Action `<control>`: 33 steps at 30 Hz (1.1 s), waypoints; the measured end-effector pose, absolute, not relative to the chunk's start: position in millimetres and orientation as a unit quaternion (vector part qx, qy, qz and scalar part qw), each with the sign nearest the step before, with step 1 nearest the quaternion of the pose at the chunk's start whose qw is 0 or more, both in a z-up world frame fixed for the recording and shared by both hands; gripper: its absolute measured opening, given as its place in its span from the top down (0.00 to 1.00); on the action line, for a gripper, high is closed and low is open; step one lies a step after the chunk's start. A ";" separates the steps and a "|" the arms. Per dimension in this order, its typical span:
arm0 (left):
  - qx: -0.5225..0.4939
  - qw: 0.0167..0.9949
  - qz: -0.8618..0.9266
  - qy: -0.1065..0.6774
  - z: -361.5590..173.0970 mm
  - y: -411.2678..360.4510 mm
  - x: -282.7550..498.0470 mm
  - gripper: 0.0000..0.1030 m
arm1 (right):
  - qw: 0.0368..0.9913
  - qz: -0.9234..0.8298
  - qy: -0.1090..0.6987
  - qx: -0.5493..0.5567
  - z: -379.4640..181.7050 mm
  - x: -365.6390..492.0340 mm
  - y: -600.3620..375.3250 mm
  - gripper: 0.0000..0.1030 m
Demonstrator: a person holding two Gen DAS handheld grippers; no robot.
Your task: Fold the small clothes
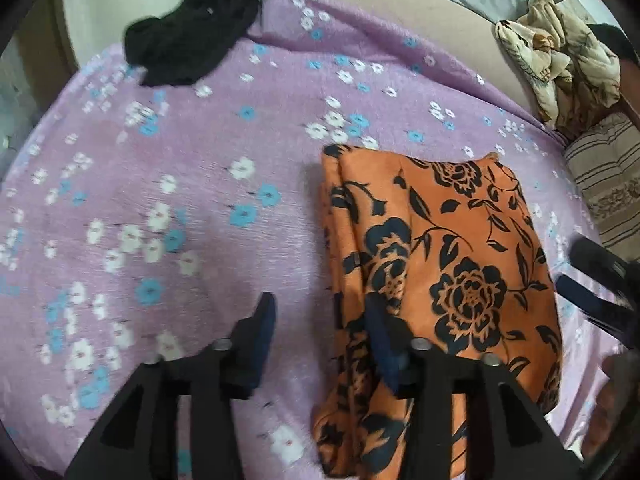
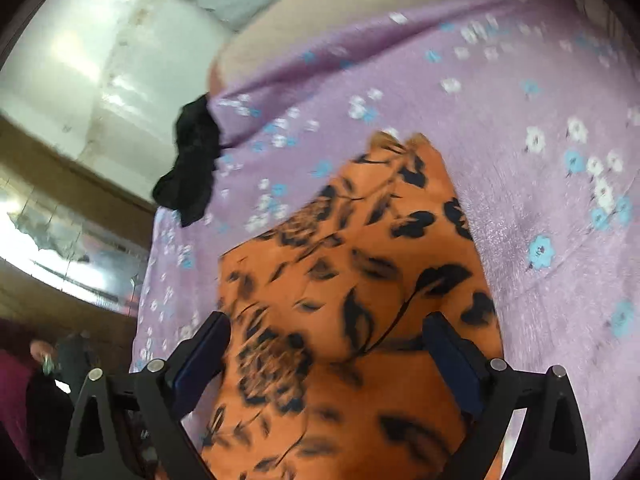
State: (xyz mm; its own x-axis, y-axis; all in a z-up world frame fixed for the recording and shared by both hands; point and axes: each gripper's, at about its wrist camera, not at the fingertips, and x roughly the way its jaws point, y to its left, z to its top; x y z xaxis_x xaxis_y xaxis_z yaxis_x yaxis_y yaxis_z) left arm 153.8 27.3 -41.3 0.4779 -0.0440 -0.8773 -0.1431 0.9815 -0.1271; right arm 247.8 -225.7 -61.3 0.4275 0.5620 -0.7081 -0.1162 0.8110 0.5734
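An orange garment with black flowers [image 1: 440, 264] lies folded into a long strip on the purple flowered bedsheet [image 1: 180, 184]. My left gripper [image 1: 320, 312] is open just above the garment's near left edge; one finger is over the sheet, the other over the cloth. My right gripper [image 2: 326, 332] is open above the same garment [image 2: 360, 264], holding nothing; it also shows at the right edge of the left wrist view [image 1: 592, 280]. A black garment [image 1: 192, 32] lies crumpled at the sheet's far left corner and appears in the right wrist view [image 2: 192, 160].
A crumpled cream printed cloth [image 1: 560, 60] and a striped pillow [image 1: 608, 176] lie at the far right of the bed. A beige mattress strip [image 1: 420, 12] borders the sheet's far side. A person in red [image 2: 20, 364] stands beyond the bed's left edge.
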 end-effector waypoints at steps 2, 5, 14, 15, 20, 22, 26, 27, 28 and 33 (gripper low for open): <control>-0.087 0.864 0.033 0.495 -33.8 29.0 141.6 0.43 | 0.826 0.209 0.480 0.208 -49.7 225.7 -224.9 0.05; -0.084 0.872 0.034 0.482 -22.7 28.9 118.7 0.38 | 0.844 0.195 0.467 0.178 -41.8 183.2 -233.1 0.05; -0.059 0.895 0.035 0.441 4.2 18.5 52.4 0.20 | 0.875 0.162 0.451 0.069 -53.4 80.2 -224.5 0.05; -0.056 0.897 0.037 0.437 7.0 16.4 47.5 0.19 | 0.876 0.161 0.451 0.063 -55.2 73.8 -222.5 0.05; -0.036 0.905 0.033 0.423 16.9 7.8 24.0 0.19 | 0.886 0.140 0.442 0.027 -53.8 59.3 -214.9 0.05; -0.030 0.907 0.041 0.419 19.5 5.3 17.7 0.19 | 0.891 0.125 0.435 0.021 -47.9 56.7 -215.0 0.05; -0.030 0.910 0.055 0.409 26.9 4.9 7.8 0.19 | 0.901 0.108 0.421 0.008 -34.3 56.3 -214.7 0.05; -0.030 0.912 0.060 0.405 29.7 4.8 5.5 0.19 | 0.903 0.103 0.416 0.002 -30.6 56.5 -214.3 0.05; -0.031 0.913 0.062 0.402 31.9 5.1 3.5 0.19 | 0.905 0.099 0.414 -0.004 -27.8 57.3 -213.5 0.05; -0.032 0.923 0.055 0.379 46.5 1.5 -4.3 0.06 | 0.909 0.089 0.407 -0.014 -15.4 61.8 -212.4 0.05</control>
State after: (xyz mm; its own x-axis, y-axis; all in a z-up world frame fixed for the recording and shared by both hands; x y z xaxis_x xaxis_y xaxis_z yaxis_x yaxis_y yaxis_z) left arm -4.3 1.5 46.5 0.7062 0.0778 -0.7038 -0.1262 0.9919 -0.0171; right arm 61.8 -212.4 -15.4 0.6534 0.1500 -0.7420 -0.1734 0.9838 0.0463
